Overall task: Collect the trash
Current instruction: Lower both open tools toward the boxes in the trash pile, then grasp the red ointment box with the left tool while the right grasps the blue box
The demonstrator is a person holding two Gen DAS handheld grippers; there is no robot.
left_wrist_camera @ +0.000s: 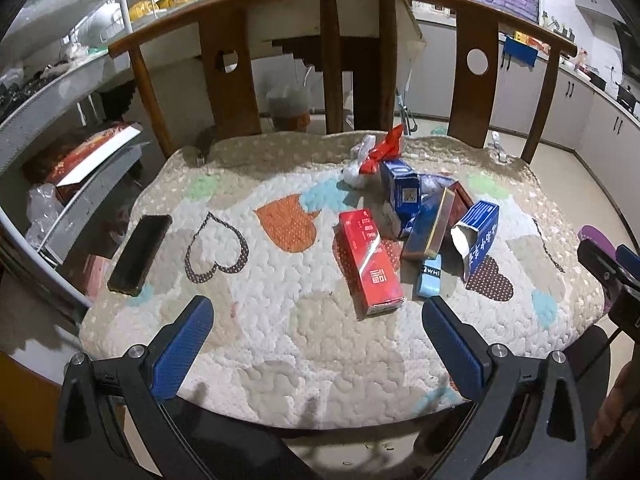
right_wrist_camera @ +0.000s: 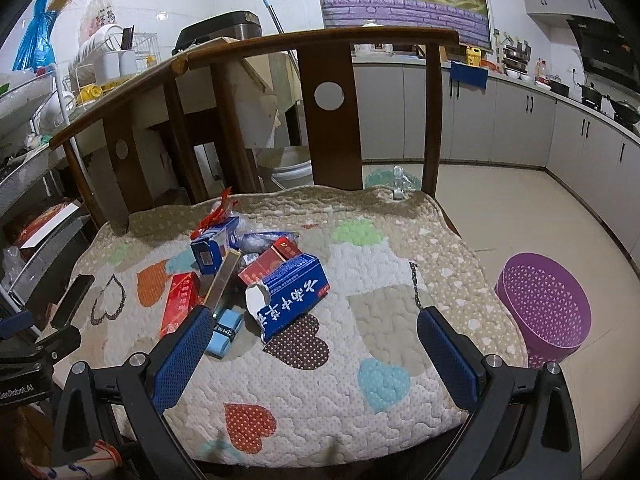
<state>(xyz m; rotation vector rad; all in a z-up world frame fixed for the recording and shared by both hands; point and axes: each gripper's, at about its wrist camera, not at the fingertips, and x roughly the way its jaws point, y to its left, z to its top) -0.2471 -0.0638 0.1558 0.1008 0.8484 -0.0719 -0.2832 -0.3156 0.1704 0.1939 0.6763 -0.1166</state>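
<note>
Wide-spread and empty, the right gripper (right_wrist_camera: pixel 312 334) has the torn blue carton (right_wrist_camera: pixel 290 296) just ahead at 12 o'clock, long axis running toward 1 o'clock. Left gripper (left_wrist_camera: pixel 316 326), also wide, faces the red carton (left_wrist_camera: pixel 370 262). Purple basket (right_wrist_camera: pixel 546 308) sits at 3 o'clock on the floor.

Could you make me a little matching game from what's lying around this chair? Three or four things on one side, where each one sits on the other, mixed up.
Things:
1. black phone
2. purple basket
3. long red box
4. crumpled red wrapper

Places:
a. at the back of the trash pile, nearest the chair's backrest
b. on the floor beside the chair
c. alone at the cushion's left edge
d. lying flat at the front left of the pile

Pairs: 1-c, 2-b, 3-d, 4-a
</note>
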